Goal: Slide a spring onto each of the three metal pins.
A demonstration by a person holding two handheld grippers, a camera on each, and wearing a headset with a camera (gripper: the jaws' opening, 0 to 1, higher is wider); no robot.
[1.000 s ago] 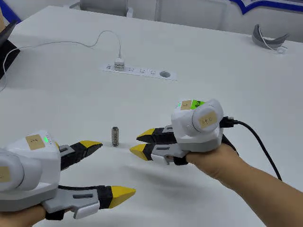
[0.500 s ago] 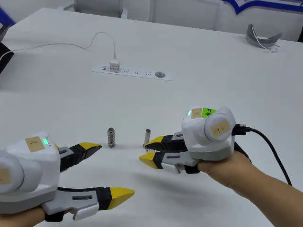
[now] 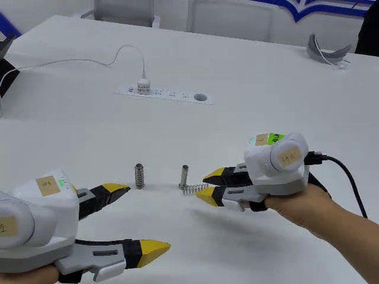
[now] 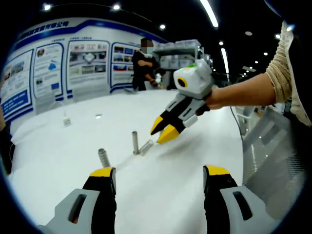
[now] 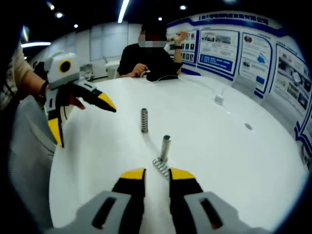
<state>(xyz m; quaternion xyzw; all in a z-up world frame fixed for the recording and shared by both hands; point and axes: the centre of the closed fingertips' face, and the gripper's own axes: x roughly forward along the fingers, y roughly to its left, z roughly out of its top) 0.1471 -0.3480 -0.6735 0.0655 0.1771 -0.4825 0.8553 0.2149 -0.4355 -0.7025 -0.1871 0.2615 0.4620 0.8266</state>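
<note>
Left gripper (image 3: 135,218): jaws spread wide.
Right gripper (image 3: 210,186): pinching loose spring (image 3: 193,189) at the base of bare pin (image 3: 184,176).
Second pin (image 3: 139,176): upright on counter (image 3: 249,106), spring around it.

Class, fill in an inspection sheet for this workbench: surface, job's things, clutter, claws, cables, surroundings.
Surface: white table.
Job's things: pin with spring on it, upright; bare pin, upright; loose spring lying at its base.
Clutter: power strip; grey curved object.
Claws: left claw open, empty; right claw tips at the loose spring, grip unclear.
Cables: white charger cable; black cable from right claw.
Surroundings: wall posters; seated person.
</note>
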